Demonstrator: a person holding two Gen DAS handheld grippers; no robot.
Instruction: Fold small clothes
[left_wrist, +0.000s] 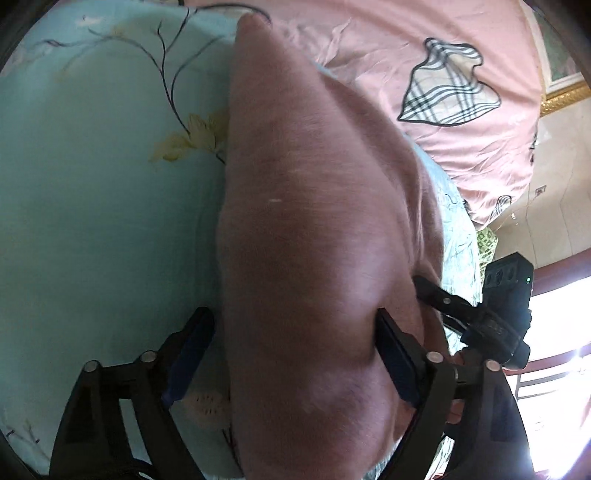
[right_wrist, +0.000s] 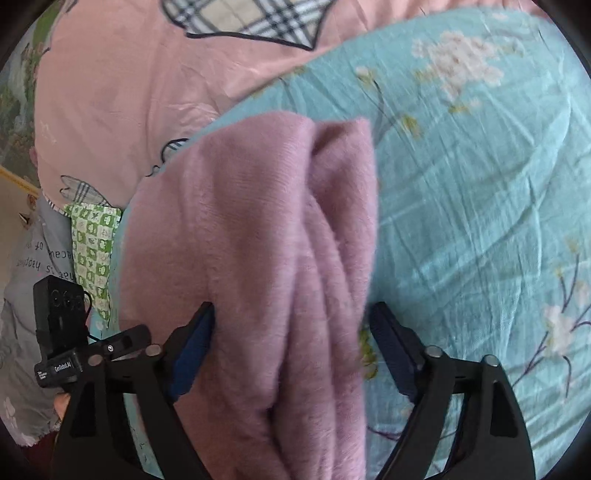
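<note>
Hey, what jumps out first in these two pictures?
A fuzzy pink garment fills the middle of both views, bunched in folds on a turquoise flowered sheet. It lies between the fingers of each hand-held gripper. Beyond it lies a pink bedcover with plaid shapes.

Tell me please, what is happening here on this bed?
A person is folding a fuzzy mauve-pink garment on a light blue floral bedsheet. The garment lies between the fingers of the left gripper and the right gripper. Both stand wide, and no firm pinch shows. A pink quilt lies behind.
</note>
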